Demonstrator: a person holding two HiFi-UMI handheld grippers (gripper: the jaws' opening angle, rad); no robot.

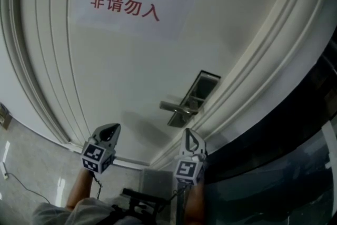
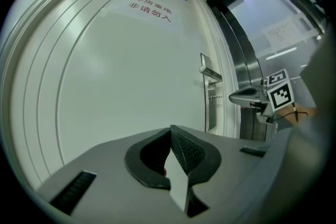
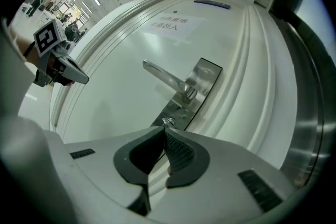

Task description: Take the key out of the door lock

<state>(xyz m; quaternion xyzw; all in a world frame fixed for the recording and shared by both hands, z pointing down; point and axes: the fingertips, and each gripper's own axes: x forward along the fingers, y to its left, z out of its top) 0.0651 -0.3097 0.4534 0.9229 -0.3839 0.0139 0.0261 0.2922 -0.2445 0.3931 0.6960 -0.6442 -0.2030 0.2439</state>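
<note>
Your right gripper point(image 3: 164, 130) is hovering just short of the key point(image 3: 168, 122), jaws pressed together, empty; left gripper point(image 2: 170, 131) likewise closed. Key is sitting in the lock plate point(image 3: 206, 74) under the lever handle point(image 3: 163, 77). You're needing spread jaws, square pinch, straight pull.

Open air lies before the door point(image 1: 131, 76); only the lever handle point(image 3: 165, 78) juts out above the key point(image 3: 168, 122).
</note>
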